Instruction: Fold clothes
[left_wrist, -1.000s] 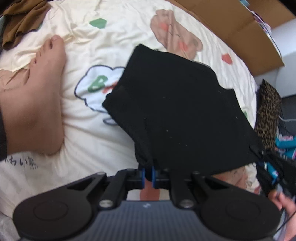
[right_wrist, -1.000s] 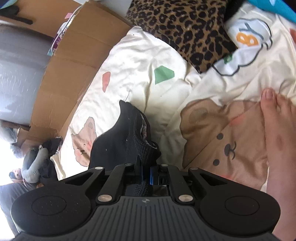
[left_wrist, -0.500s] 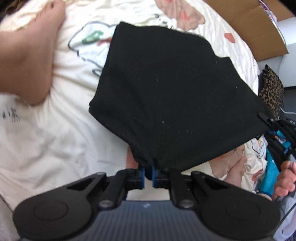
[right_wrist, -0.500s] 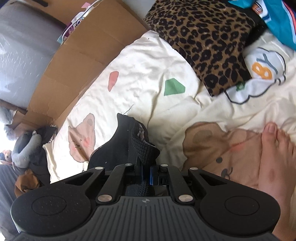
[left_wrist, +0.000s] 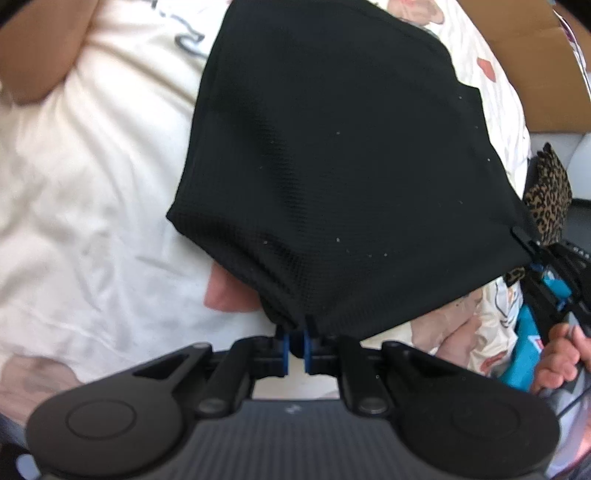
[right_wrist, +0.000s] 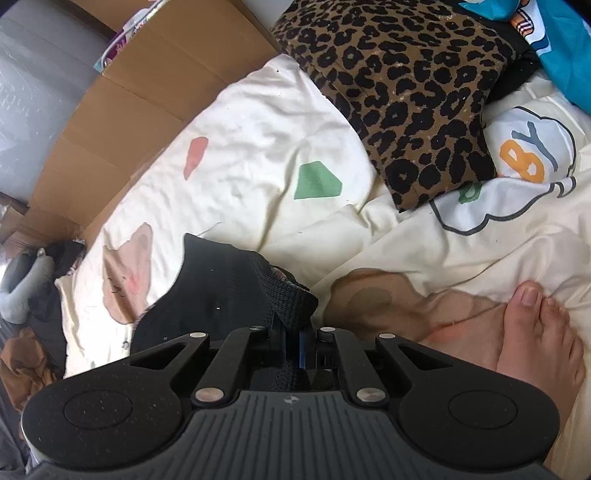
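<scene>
A black mesh garment (left_wrist: 332, 155) hangs stretched between both grippers over a cream printed bedspread (left_wrist: 85, 184). My left gripper (left_wrist: 294, 341) is shut on its near corner, the cloth bunched between the blue pads. The other gripper (left_wrist: 532, 254) pinches the far right corner in the left wrist view, with a person's hand (left_wrist: 561, 354) behind it. In the right wrist view my right gripper (right_wrist: 293, 349) is shut on the garment's (right_wrist: 225, 284) ribbed black edge, and the rest drapes down to the left.
A leopard-print cushion (right_wrist: 399, 92) and a teal cloth (right_wrist: 561, 40) lie at the bed's far side. Cardboard (right_wrist: 147, 85) stands along the bed's edge. A bare foot (right_wrist: 535, 332) rests on the bedspread (right_wrist: 258, 147) at right, and a leg (left_wrist: 40, 48) at upper left. Brown clothing (right_wrist: 26, 362) lies off the bed.
The left gripper has sunk toward the bed and rolled, so the black garment now fills its view. The right gripper shifted sideways a little; both grips are unchanged.
</scene>
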